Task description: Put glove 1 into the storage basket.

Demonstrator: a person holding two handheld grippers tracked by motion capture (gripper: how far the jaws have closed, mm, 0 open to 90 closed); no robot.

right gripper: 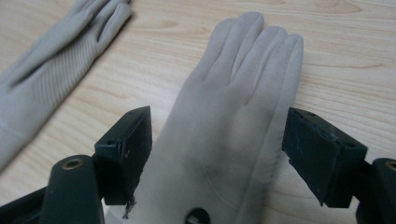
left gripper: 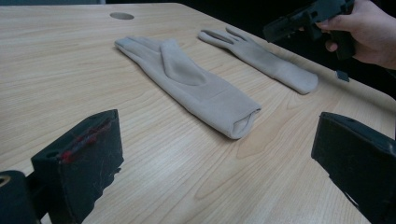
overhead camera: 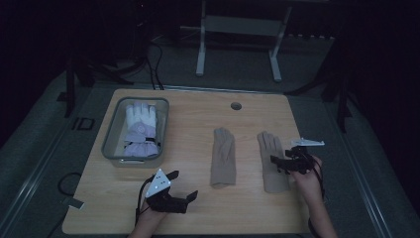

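Two beige gloves lie flat on the wooden table, fingers pointing away from me: the left glove (overhead camera: pixel 223 156) (left gripper: pixel 196 88) (right gripper: pixel 51 70) mid-table and the right glove (overhead camera: pixel 271 163) (left gripper: pixel 266 58) (right gripper: pixel 233 102) beside it. My right gripper (overhead camera: pixel 276 164) (right gripper: pixel 217 149) (left gripper: pixel 280 28) hovers low over the right glove's palm. Its jaws stand open, one on each side of the glove, and the pads do not press on it. My left gripper (overhead camera: pixel 183 185) (left gripper: pixel 219 158) rests near the front edge, left of the gloves, open and holding nothing.
A clear bin (overhead camera: pixel 110 134) at the table's left holds white and lavender gloves (overhead camera: pixel 139 129). A round cable hole (overhead camera: pixel 236 106) sits near the far edge. A metal stand (overhead camera: pixel 237 29) is on the floor beyond the table.
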